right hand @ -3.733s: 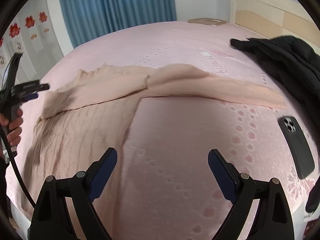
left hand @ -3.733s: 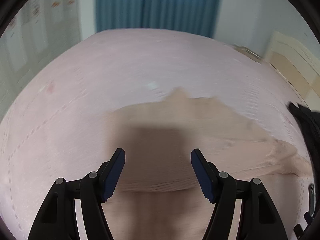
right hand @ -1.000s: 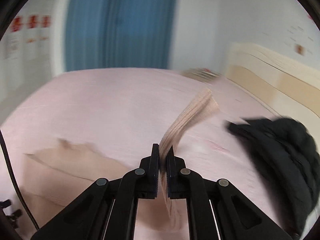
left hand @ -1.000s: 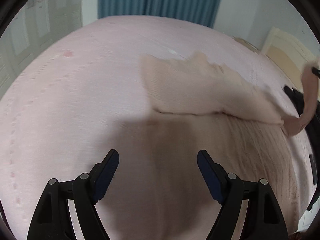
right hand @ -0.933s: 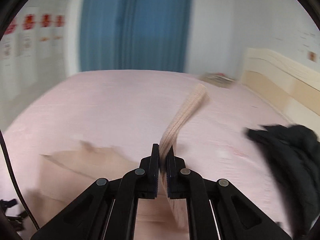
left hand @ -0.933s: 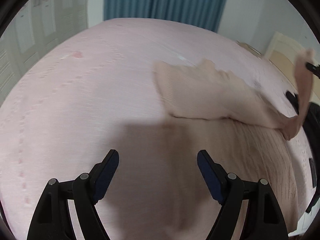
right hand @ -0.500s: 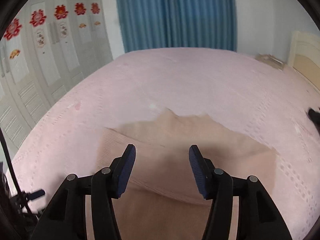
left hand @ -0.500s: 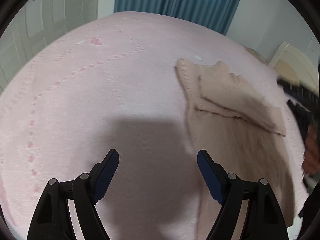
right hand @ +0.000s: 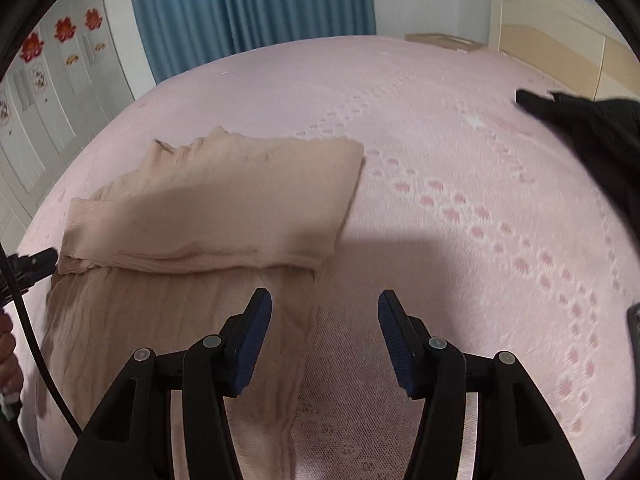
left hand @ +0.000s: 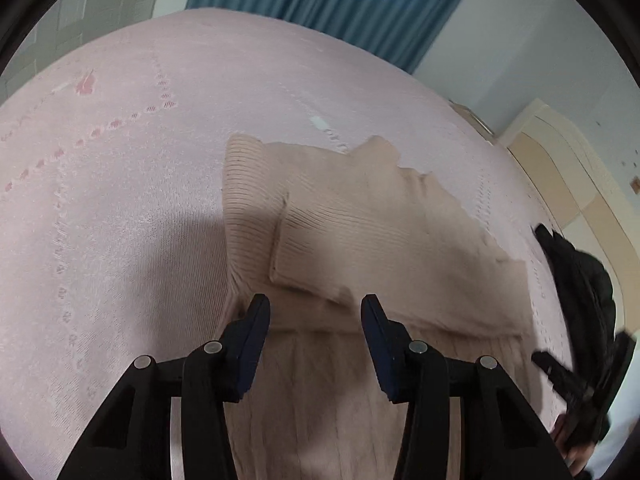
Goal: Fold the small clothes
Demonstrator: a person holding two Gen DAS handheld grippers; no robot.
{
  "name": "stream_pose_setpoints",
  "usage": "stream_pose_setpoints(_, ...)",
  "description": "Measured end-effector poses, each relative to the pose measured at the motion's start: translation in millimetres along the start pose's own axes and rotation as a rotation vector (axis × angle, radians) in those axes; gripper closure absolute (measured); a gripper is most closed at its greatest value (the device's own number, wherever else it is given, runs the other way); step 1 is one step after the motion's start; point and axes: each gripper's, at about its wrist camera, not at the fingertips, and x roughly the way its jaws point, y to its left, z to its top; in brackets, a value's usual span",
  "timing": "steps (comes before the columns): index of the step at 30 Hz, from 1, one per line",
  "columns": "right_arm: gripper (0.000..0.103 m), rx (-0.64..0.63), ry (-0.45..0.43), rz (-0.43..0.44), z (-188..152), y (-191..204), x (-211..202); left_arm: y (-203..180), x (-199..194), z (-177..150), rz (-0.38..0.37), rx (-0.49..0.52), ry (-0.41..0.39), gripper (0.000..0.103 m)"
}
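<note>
We are holding our left gripper (left hand: pixel 314 306) part open over the beige ribbed knit sweater (left hand: pixel 360 232), its jaws having just been closing with nothing pinched. Our right gripper (right hand: pixel 324 304) is hovering half open, gripping nothing. The sweater is lying sleeve-folded on the pink patterned bedspread (right hand: pixel 460 168), a black garment (right hand: pixel 592 128) resting well apart.

Left tongs (left hand: pixel 315 308) angled steeply down over the bed's left half, jaws partly apart and just been closing, blue pads (left hand: pixel 256 320) hanging clear with nothing pinched between them. Right tongs (right hand: pixel 325 304) also pitched down, nearer the bed's near edge, jaws apart about halfway after just opening, nothing held, pads (right hand: pixel 390 320) free. In the right wrist view a bit of the person's hand (right hand: pixel 9 354) shows at the far left edge gripping the other tool, and the left wrist view catches the right tongs blurred at its lower right edge.
</note>
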Motion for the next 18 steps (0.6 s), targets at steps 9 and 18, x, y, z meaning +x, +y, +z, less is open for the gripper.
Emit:
stream_pose_setpoints(9,0.048,-0.012,-0.016,0.014,-8.0,6.0,9.0,-7.5,34.7,15.9,0.042,-0.039,0.003,0.097)
stream_pose_setpoints(18,0.047,-0.054,-0.083,0.103,16.0,16.8,-8.5,-10.7,7.1,14.8,0.132,0.032,-0.144,0.096)
